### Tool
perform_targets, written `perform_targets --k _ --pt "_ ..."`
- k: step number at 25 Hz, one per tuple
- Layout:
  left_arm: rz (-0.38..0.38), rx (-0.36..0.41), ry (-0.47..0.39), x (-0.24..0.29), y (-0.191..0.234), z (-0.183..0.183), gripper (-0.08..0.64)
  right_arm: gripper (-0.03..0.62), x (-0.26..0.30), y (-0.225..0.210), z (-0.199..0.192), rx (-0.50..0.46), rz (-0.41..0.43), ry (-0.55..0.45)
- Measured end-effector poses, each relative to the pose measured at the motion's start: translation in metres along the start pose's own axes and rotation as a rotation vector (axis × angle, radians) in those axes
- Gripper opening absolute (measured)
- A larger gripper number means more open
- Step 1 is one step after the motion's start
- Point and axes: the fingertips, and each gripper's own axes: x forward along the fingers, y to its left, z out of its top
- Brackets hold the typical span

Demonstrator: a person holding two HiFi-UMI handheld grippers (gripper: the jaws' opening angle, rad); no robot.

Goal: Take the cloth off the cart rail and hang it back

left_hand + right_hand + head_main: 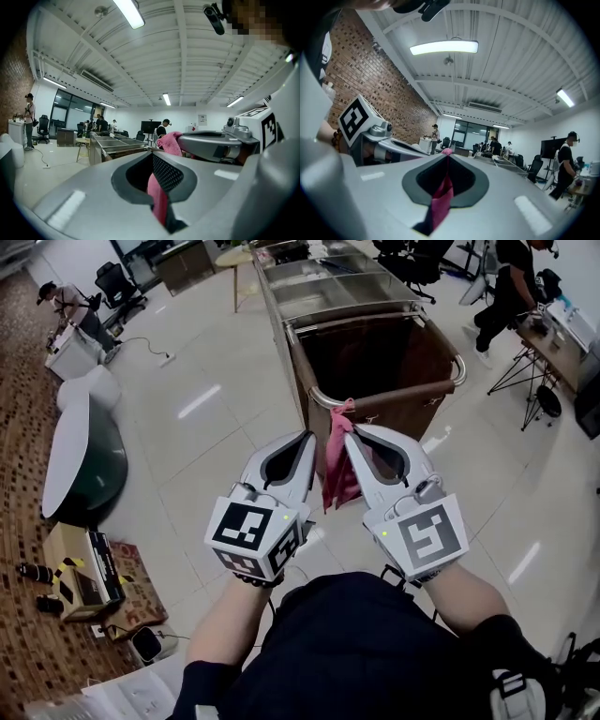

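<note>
Cloth (head view): the pink cloth hangs pinched between the left tool and the right tool, close by the cart rail; contact with it is unclear.
Left gripper view: jaws clamped on a cloth fold, probably to carry one top corner.
Right gripper view: jaws clamped on another fold, so the cloth can be spread over the rail.

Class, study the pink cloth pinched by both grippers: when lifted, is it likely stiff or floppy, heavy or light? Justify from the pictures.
Probably floppy: the pink cloth hangs limp in folds below the left gripper and right gripper, both shut on its top. Likely light: two small pinches seem to carry it all. It would probably drape over the cart rail, not slide.
</note>
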Motion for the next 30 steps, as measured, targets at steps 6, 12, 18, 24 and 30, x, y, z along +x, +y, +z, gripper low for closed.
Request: perform_targets --k 6,12,18,24,30 --pt "-0.011 -0.003 -0.008 -0.027 0.058 -0.006 0.003 0.008 0.053 0.038 0.001 -0.008 -0.005 0.001" --pt "-0.035 -0.01 -0.011 -0.03 0.106 0.006 0.003 0.008 0.097 0.052 0.01 -0.013 -0.036 0.008" --pt "-0.109 -0.027 -0.004 -0.021 0.115 0.011 0.003 0.008 0.108 0.049 0.015 -0.005 -0.105 0.029" --pt "-0.186 -0.039 -0.001 0.007 0.091 0.007 0.003 0.008 0.094 0.02 0.01 0.002 -0.162 0.053" --pt "-0.206 -0.027 0.011 0.023 0.069 0.006 0.002 0.008 0.078 0.0 0.005 0.017 -0.181 0.055"
